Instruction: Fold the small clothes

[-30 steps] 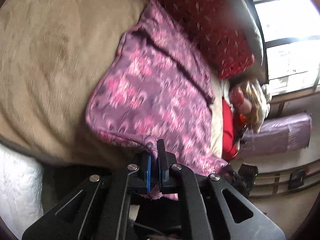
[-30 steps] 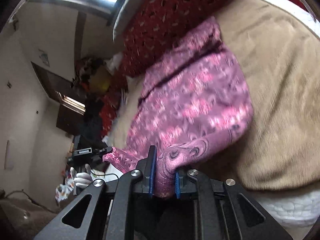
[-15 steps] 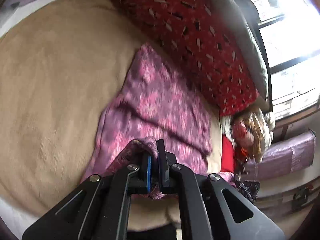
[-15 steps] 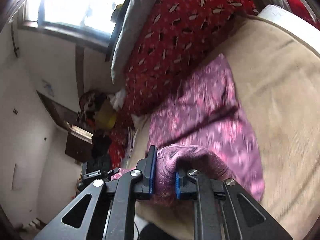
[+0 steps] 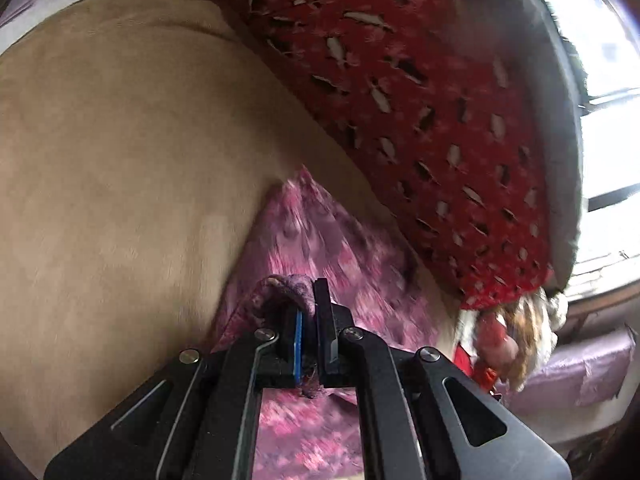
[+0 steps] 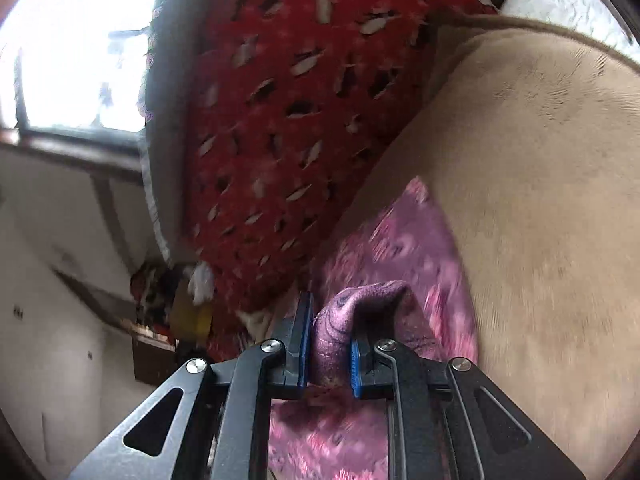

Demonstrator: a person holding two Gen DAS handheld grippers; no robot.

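Both tongs have carried the pink garment (image 5: pixel 320 248)'s near edge across the tan bed (image 5: pixel 120 160) toward the red pillow (image 5: pixel 420 100). Fold half made; laying down and release remain. Left tongs (image 5: pixel 310 320) nearly shut on hem; right tongs (image 6: pixel 328 344) pinching a thicker bunch. Only right view shows the white mattress corner (image 6: pixel 560 0).

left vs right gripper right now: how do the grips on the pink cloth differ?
The left gripper has its jaws nearly together, pinching a thin edge of the pink cloth; the right gripper has its jaws held apart by a thick bunched fold of the pink cloth. Fabric curls over one of the left's fingers; on the right it bulges up between them. Both are shut on the same garment over the tan blanket.
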